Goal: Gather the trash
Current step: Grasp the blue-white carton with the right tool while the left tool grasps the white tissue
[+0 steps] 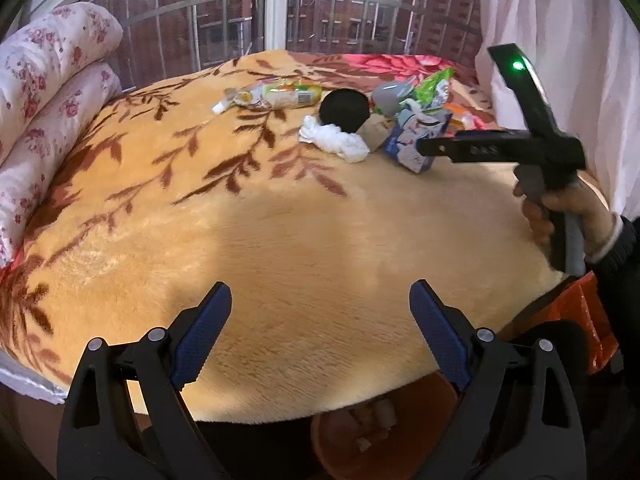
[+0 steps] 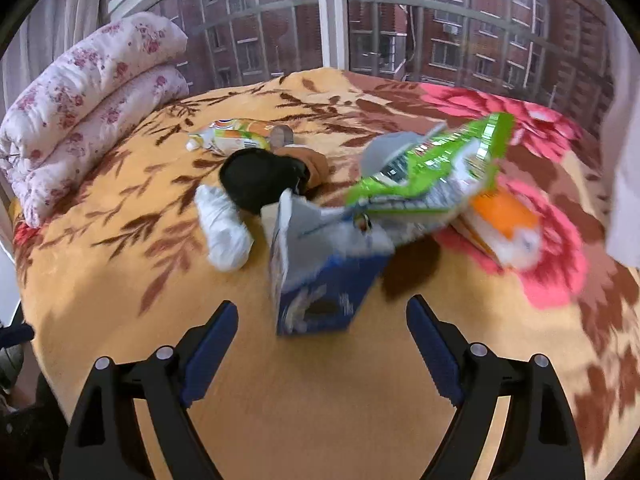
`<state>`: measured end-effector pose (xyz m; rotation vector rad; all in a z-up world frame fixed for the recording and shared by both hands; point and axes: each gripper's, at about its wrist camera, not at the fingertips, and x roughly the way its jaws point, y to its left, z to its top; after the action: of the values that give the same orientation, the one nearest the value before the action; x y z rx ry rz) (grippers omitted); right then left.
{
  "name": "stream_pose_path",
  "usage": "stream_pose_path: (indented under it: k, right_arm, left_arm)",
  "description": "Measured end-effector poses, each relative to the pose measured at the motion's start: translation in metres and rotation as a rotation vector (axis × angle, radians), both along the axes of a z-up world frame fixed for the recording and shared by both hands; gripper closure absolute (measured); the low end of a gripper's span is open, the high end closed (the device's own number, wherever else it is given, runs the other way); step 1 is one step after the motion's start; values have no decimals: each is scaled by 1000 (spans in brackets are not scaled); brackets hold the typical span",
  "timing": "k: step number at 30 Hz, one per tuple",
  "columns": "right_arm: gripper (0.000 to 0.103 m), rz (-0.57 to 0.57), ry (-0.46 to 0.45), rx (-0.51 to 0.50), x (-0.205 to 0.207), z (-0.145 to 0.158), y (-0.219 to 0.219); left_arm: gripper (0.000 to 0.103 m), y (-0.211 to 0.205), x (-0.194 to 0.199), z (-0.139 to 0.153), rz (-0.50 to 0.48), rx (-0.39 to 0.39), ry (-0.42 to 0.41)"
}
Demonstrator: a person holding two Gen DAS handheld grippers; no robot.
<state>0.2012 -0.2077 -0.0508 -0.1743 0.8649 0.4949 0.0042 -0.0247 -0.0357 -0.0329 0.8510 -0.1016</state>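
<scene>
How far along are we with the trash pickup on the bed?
Barely started. A bin below the bed's edge seems to hold a few scraps. Nothing is in hand: the left gripper is open over bare blanket, and the right gripper is open, facing the blue carton. Still left: the green wrapper, white tissue, orange-labelled pouch and orange packet.

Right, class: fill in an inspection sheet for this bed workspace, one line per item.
Surface: orange leaf-patterned blanket on the bed.
Job's things: blue carton, green snack bag, white tissue wad, drink pouch, orange packet.
Clutter: black round object, floral quilt.
Grippers: left claw open, empty; right claw open, facing the carton.
Cables: nothing seen.
Surroundings: barred window, brick buildings outside.
</scene>
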Motion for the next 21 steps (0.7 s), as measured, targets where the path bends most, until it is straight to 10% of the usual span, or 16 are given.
stream_pose_path:
  k: [3,4,21]
  right_arm:
    - [29,15,30,7,15,-9,7]
    - [54,30,56,9,20,-13,9]
    - [55,-145,-88,206,-110,30,-107]
  left_arm:
    - [15,2,7,-3,15,1,14]
    - [15,2,11,-4,19,-4,22]
    - [15,-29,165,-11,228,-58,131]
